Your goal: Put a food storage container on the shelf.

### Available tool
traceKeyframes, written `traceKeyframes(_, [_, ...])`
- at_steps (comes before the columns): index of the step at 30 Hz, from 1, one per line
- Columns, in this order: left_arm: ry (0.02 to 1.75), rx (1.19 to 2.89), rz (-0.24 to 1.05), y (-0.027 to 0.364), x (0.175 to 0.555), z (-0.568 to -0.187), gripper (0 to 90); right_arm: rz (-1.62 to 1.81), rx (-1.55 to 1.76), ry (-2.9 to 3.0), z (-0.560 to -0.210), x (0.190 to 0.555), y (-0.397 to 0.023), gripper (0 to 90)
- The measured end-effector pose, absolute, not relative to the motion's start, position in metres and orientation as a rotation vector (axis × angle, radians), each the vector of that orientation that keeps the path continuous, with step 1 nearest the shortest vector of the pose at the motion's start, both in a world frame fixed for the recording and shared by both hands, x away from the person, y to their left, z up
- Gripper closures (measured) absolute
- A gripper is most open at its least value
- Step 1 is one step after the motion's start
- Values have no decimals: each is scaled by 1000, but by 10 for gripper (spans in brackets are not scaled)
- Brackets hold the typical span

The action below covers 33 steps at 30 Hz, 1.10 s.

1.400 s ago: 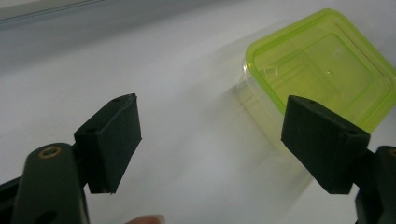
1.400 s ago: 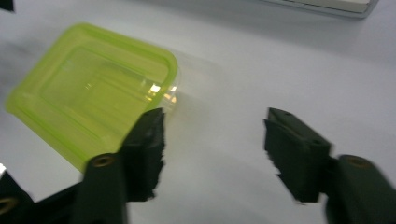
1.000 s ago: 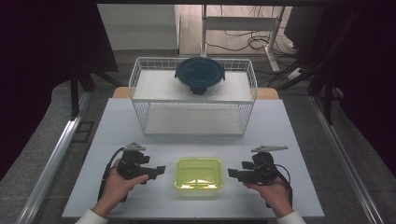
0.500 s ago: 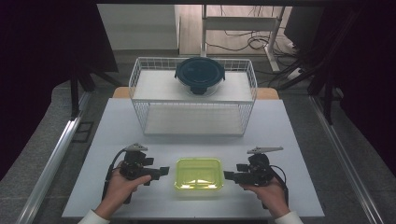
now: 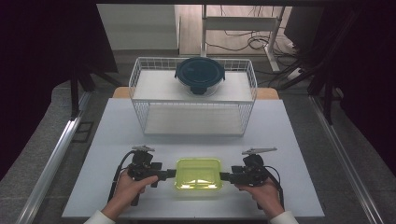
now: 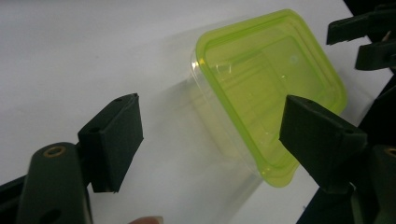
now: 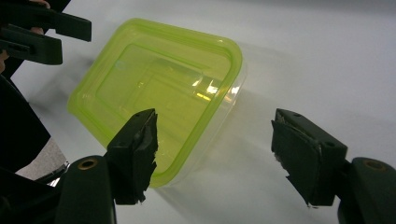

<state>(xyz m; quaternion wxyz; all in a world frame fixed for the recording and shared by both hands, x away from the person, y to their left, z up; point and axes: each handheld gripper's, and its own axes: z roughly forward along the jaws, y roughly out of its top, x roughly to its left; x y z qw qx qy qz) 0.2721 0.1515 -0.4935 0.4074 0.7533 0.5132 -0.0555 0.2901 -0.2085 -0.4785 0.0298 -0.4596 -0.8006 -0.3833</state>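
Observation:
A clear box with a lime-green lid [image 5: 198,173] sits flat near the table's front edge. My left gripper [image 5: 169,173] points at its left end and my right gripper [image 5: 225,176] at its right end. In the left gripper view the box [image 6: 271,93] lies ahead, its near corner between the open jaws of the left gripper [image 6: 212,135], untouched by either pad. In the right gripper view the box [image 7: 159,88] sits by the left jaw of the open right gripper [image 7: 219,140]. Both grippers' jaws have just been closing a little, with no pad pressing on the box.
A white wire rack [image 5: 194,119] stands across the back of the white table [image 5: 116,140]. On its upper shelf rests a dark round lidded container [image 5: 200,74]. Dark curtains and metal rails flank the table on both sides.
Both grippers have edged slightly inward toward the ends of the green-lidded box. The box has stayed in place.

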Motion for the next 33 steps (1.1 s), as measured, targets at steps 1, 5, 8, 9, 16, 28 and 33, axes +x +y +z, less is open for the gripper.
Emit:
traceKeyframes(1, [1301, 1891, -160, 152, 274, -495, 213, -1179, -1419, -2469, -479, 290, -208, 318])
traceKeyframes(5, [1315, 1890, -195, 149, 277, -501, 227, -1180, -1428, -2451, -483, 293, -206, 335])
traceKeyframes(8, [1320, 1894, -222, 144, 280, -504, 239, -1177, -1441, -2423, -487, 296, -204, 348])
traceKeyframes(9, [1320, 1893, -236, 142, 281, -506, 247, -1180, -1440, -2415, -488, 298, -203, 356])
traceKeyframes(16, [1322, 1868, -309, 137, 287, -513, 304, -1181, -1445, -2314, -496, 305, -197, 407])
traceKeyframes(28, [1325, 1858, -372, 128, 286, -516, 500, -1139, -1462, -2190, -505, 306, -193, 580])
traceKeyframes(33, [1331, 1828, -372, 132, 285, -513, 582, -1142, -1529, -2160, -502, 302, -196, 718])
